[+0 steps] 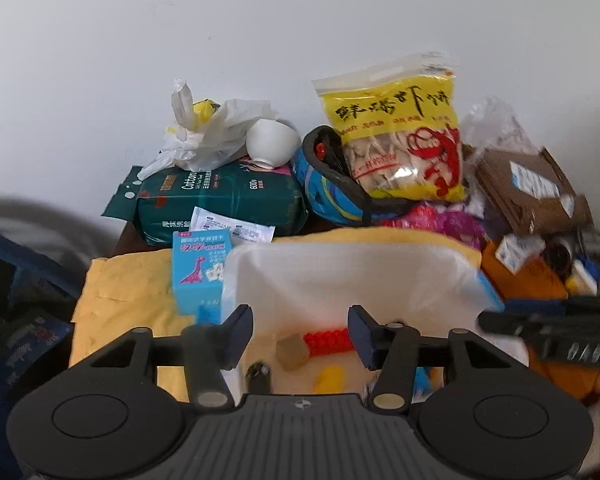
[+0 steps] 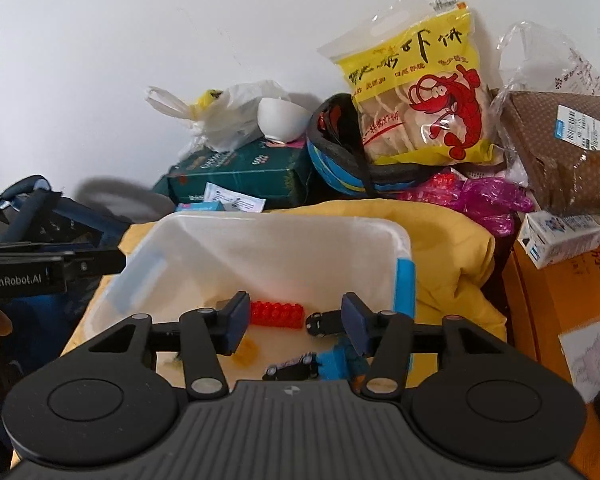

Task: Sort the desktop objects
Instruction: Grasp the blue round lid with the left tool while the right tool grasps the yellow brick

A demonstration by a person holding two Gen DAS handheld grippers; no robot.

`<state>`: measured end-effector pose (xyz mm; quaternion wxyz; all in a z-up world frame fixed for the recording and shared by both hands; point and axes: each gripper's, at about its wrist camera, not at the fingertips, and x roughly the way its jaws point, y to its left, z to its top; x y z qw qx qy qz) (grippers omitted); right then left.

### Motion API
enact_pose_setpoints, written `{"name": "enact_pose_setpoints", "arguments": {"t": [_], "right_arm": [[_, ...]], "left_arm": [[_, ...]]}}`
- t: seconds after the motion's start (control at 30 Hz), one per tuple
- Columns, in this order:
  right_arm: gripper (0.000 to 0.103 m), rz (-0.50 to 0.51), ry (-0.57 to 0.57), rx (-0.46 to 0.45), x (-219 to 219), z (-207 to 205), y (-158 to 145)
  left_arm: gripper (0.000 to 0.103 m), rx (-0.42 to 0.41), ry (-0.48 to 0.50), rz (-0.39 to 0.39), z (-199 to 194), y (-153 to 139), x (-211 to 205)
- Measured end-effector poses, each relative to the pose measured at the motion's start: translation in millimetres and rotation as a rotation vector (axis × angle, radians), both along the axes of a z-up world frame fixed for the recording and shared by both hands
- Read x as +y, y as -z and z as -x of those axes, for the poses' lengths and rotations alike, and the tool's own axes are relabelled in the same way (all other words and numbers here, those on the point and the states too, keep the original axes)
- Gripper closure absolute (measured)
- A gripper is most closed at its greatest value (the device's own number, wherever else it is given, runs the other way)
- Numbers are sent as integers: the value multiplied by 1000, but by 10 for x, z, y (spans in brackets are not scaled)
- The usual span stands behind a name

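A translucent white bin (image 1: 340,250) (image 2: 280,222) with blue handles rests on a yellow cloth (image 2: 452,248). On its floor lie a red brick (image 1: 328,342) (image 2: 278,314), a tan block (image 1: 292,354), a yellow piece (image 1: 330,378) (image 2: 246,350), two black toy cars (image 2: 324,322) and a blue toy (image 2: 336,362). My left gripper (image 1: 300,336) hovers over the bin, open, nothing between its pads. My right gripper (image 2: 296,320) is also open above the bin, its pads apart on either side of the red brick and not touching it.
Behind the bin stand a blue card box (image 1: 198,276), a green tissue pack (image 1: 220,200), a white bowl (image 1: 270,142), a blue helmet (image 2: 340,160), a yellow shrimp-cracker bag (image 2: 420,88) and a brown parcel (image 2: 560,148). An orange box (image 2: 560,312) lies to the right.
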<state>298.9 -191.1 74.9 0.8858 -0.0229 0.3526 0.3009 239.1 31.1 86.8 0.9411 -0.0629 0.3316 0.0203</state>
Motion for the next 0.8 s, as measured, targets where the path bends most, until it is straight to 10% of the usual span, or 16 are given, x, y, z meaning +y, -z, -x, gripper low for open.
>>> {"name": "enact_pose_setpoints", "arguments": {"t": [0.37, 0.8], "right_arm": [[49, 122, 52, 54, -616, 937, 809], [54, 227, 82, 162, -562, 1019, 1405]], "left_arm": [[47, 149, 76, -53, 1175, 1061, -169], [47, 220, 100, -96, 1235, 1532, -453]]}}
